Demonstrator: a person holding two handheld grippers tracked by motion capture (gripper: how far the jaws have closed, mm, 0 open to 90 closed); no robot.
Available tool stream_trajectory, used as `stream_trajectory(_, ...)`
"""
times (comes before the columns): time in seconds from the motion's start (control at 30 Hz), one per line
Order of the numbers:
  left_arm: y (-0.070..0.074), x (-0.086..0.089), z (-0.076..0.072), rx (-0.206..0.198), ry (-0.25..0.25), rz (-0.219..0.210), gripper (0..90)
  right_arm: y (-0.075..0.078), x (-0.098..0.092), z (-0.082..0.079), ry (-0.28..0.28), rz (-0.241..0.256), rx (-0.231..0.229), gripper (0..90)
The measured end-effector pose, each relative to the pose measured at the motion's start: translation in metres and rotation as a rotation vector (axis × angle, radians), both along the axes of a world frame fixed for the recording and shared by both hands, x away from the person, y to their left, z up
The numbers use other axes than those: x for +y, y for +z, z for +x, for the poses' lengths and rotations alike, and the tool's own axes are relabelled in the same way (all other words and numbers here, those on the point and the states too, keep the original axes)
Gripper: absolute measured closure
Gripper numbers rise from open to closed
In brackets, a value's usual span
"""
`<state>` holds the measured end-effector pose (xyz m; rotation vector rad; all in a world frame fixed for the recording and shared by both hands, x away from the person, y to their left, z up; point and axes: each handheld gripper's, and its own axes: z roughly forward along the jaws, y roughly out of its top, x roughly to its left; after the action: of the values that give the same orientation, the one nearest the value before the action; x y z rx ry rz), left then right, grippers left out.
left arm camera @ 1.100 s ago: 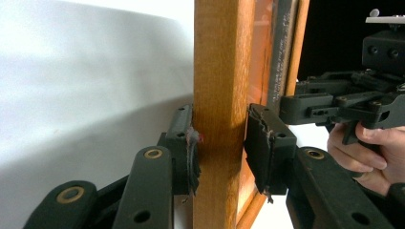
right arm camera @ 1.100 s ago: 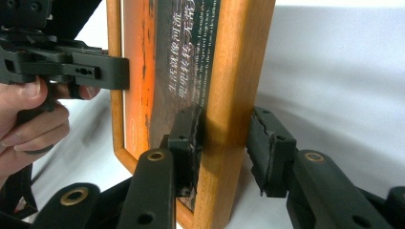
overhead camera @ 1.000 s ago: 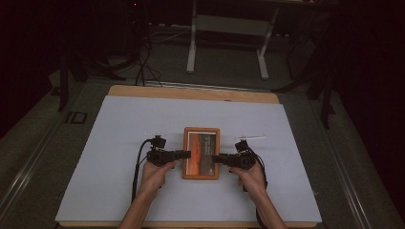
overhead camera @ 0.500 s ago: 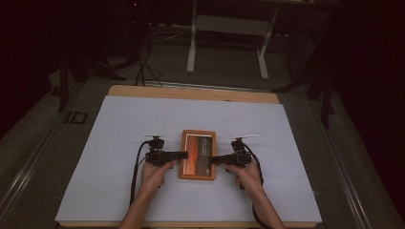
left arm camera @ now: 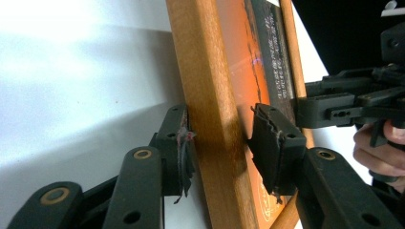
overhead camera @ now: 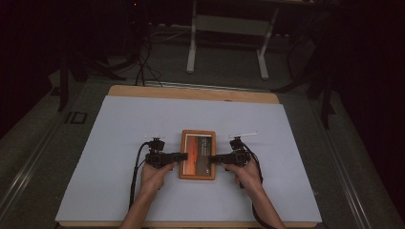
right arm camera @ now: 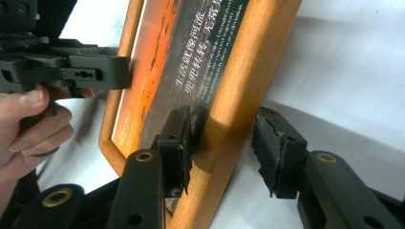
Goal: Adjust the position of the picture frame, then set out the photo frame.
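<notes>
Wooden picture frame [overhead camera: 197,154] lies near the centre of the white sheet [overhead camera: 114,143] on the bench [overhead camera: 191,93], toward the near edge, flanked by both grippers.

The frame holds an orange print with a dark text panel. Left gripper [overhead camera: 177,156] meets the frame's left rail; in the left gripper view its jaws straddle that rail [left arm camera: 210,119], one pad against the outer edge, the other at the print face. Right gripper [overhead camera: 214,159] meets the right rail; its jaws straddle the rail [right arm camera: 239,109], with the outer pad apparently standing slightly off the wood. Each hand [overhead camera: 155,175] enters from the near edge.
</notes>
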<state>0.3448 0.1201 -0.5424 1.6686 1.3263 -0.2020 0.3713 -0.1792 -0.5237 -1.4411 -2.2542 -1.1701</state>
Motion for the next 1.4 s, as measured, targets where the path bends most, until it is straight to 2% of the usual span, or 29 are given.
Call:
stream_trajectory(0.1,0.001,-0.001,-0.001,0.006,-0.005,0.005,57.5,0.002,0.002,0.0,0.008,-0.028,-0.025,56.3)
stream_trajectory(0.2,0.0,0.002,-0.001,0.04,-0.009,-0.021,59.5,0.007,-0.001,0.001,-0.008,-0.033,-0.045,64.8)
stream_trajectory(0.27,-0.001,0.002,-0.001,0.045,-0.008,-0.026,60.1,0.012,-0.003,0.002,-0.015,-0.024,-0.05,68.7)
stream_trajectory(0.4,-0.002,0.002,-0.003,0.05,0.0,-0.033,60.5,0.014,0.0,0.002,-0.01,-0.055,-0.063,66.8)
stream_trajectory(0.53,-0.002,0.002,-0.003,0.033,-0.009,-0.021,58.0,0.011,-0.001,0.003,-0.008,-0.041,-0.058,65.3)
stream_trajectory(0.57,0.0,0.002,-0.005,-0.002,0.003,0.022,58.0,0.01,-0.001,0.003,-0.007,-0.036,-0.056,64.8)
stream_trajectory(0.6,0.001,0.003,-0.006,-0.012,0.009,0.032,53.7,0.01,-0.002,0.001,0.009,-0.045,-0.076,62.7)
stream_trajectory(0.73,0.008,0.008,-0.012,-0.077,0.019,0.077,51.4,0.014,-0.002,-0.003,0.019,-0.087,-0.137,61.1)
stream_trajectory(0.8,0.011,0.008,-0.016,-0.107,0.021,0.108,50.4,0.019,-0.001,-0.004,0.021,-0.125,-0.177,60.8)
stream_trajectory(0.87,0.017,0.008,-0.02,-0.137,0.023,0.151,49.1,0.022,0.0,-0.005,0.022,-0.153,-0.213,60.9)
stream_trajectory(0.9,0.023,0.007,-0.025,-0.176,0.021,0.205,49.0,0.023,0.0,-0.006,0.026,-0.158,-0.23,60.8)
stream_trajectory(0.93,0.023,0.007,-0.025,-0.176,0.021,0.205,48.6,0.023,0.0,-0.006,0.026,-0.158,-0.23,60.8)
stream_trajectory(0.97,0.026,0.006,-0.029,-0.209,0.025,0.247,48.4,0.027,0.002,-0.008,0.04,-0.178,-0.274,59.5)
stream_trajectory(1.0,0.026,0.006,-0.029,-0.209,0.025,0.247,48.2,0.028,0.002,-0.008,0.045,-0.183,-0.283,59.1)
stream_trajectory(1.1,0.032,0.008,-0.039,-0.269,0.025,0.29,47.2,0.031,0.004,-0.007,0.063,-0.187,-0.288,59.5)
stream_trajectory(1.17,0.034,0.008,-0.043,-0.29,0.02,0.287,46.6,0.034,0.005,-0.006,0.079,-0.183,-0.291,61.4)
stream_trajectory(1.23,0.034,0.008,-0.047,-0.303,0.011,0.267,46.6,0.036,0.006,-0.005,0.08,-0.192,-0.303,60.1)
stream_trajectory(1.4,0.034,0.007,-0.052,-0.311,0.012,0.281,46.5,0.041,0.014,-0.001,0.061,-0.255,-0.353,66.2)
